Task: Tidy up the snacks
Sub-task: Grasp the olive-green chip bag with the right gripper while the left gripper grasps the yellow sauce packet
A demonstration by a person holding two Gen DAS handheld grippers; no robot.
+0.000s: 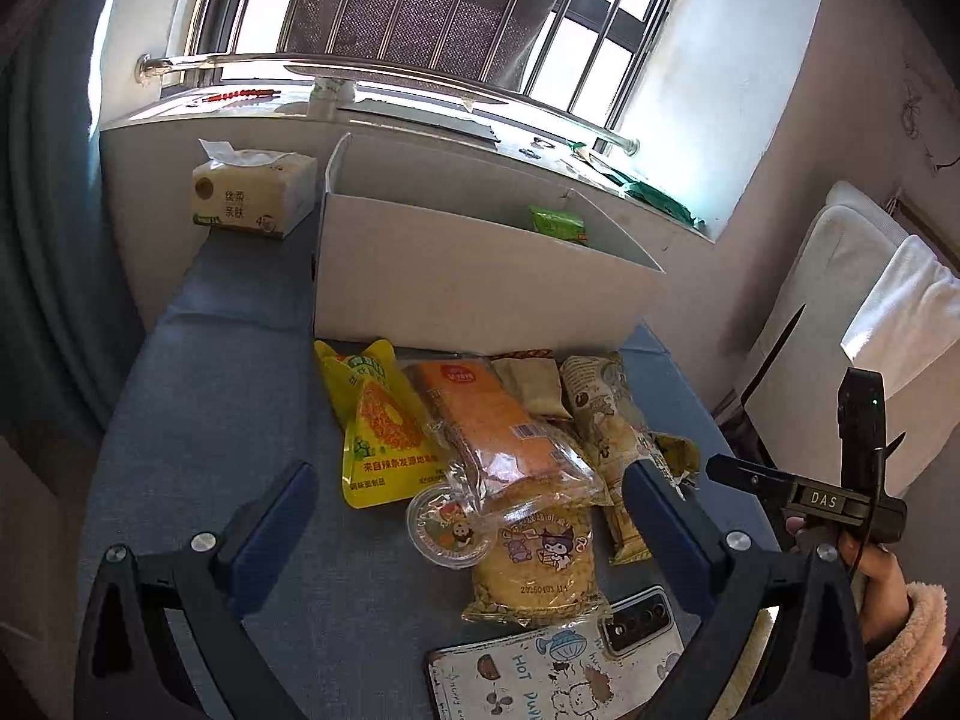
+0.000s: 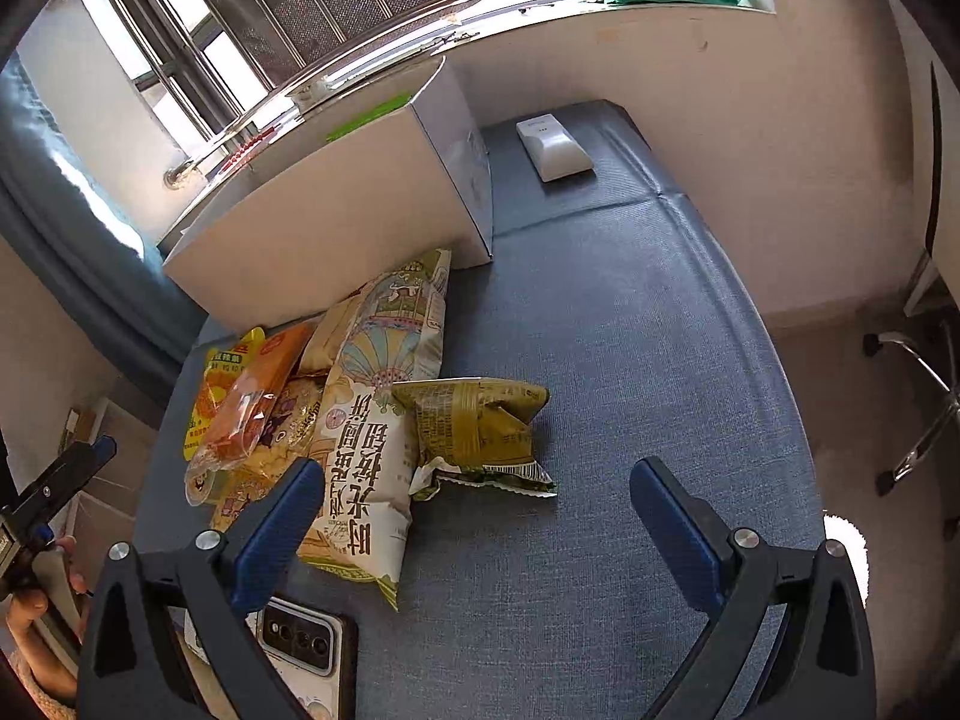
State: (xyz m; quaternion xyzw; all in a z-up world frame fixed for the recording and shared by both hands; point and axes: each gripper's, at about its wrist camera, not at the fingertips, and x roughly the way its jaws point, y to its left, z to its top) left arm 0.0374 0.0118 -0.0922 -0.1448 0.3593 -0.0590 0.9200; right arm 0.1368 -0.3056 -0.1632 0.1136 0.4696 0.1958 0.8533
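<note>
A: Left gripper [image 1: 471, 516]?
B: Fingers spread wide, holding nothing, above the snack pile on the blue mat [image 1: 210, 396]. A round clear cup [image 1: 447, 531] and a yellow pouch [image 1: 375, 426] lie between them.
A: Right gripper [image 2: 477, 513]?
B: Fingers also apart, empty. A crumpled green packet [image 2: 480, 432] lies just ahead, touching a long cream bag [image 2: 378, 420].
A: Box?
B: White box [image 1: 480, 276] stands behind the pile; 1 green packet [image 1: 558, 222] shows inside. A phone [image 2: 306, 648] lies nearest.

Bare blue table [image 2: 630, 360] lies open right of the snack pile [image 1: 510, 462]. The white box [image 1: 468, 264] walls off the back, a phone [image 1: 642, 624] crowding the near edge.
</note>
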